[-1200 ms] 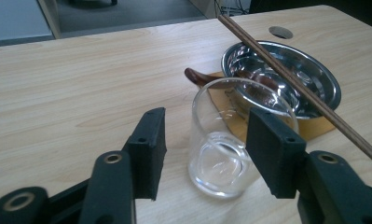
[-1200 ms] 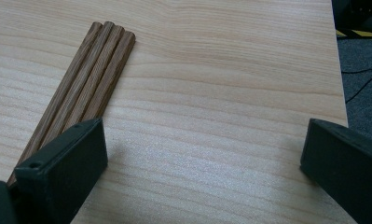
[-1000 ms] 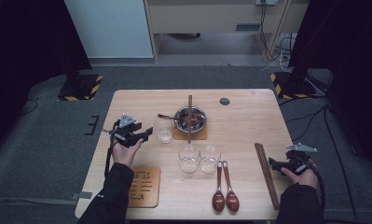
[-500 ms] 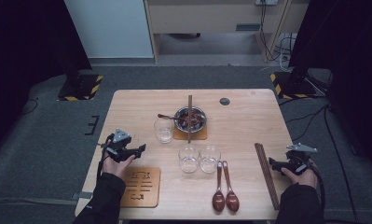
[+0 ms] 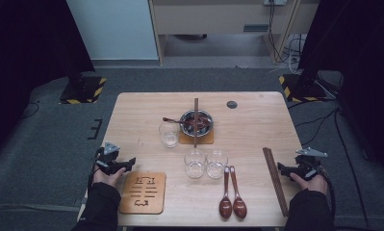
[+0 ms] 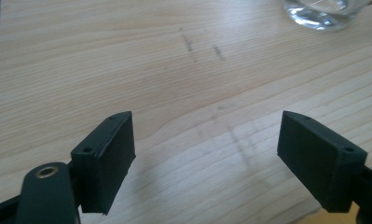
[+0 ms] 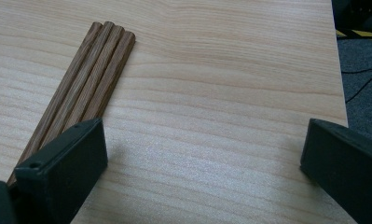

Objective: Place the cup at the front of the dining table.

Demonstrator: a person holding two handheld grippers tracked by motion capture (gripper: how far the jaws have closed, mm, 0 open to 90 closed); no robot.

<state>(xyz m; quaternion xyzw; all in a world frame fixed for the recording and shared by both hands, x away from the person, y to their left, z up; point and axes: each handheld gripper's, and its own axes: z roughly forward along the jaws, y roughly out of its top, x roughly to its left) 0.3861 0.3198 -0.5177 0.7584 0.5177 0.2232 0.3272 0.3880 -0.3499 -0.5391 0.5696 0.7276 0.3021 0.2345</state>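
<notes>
Since the earlier frames the left gripper (image 5: 127,164) has drawn back from beside the lone glass (image 5: 169,134) toward the near left edge of the surface (image 5: 257,103) and sunk lower. Its fingers (image 6: 110,154) have just been opening and now stand wide apart with nothing between them. The right gripper (image 5: 282,170) has kept its place at the near right edge, its fingers (image 7: 67,163) also spread and empty, just at 3 o'clock of the bundle of wooden chopsticks (image 5: 275,179).

The things nearest the grippers are that bundle and, at 3 o'clock of the left gripper, the wooden trivet (image 5: 143,192). The chopsticks look light, stiff and smooth. Lying flat and side by side, they would likely roll or slip apart, so a pinch across all of them near mid-length seems safest. The trivet lies flat and thin, so its edge is probably the only hold. The glass, seen at 1 o'clock in the left gripper view (image 6: 321,10), would be slippery and fragile, best taken low on its wall.

There is bare surface between the left gripper and the lone glass. The chopsticks lie close to the right edge, and the two spoons (image 5: 232,195) and the pair of glasses (image 5: 205,163) crowd their 9 o'clock side.
</notes>
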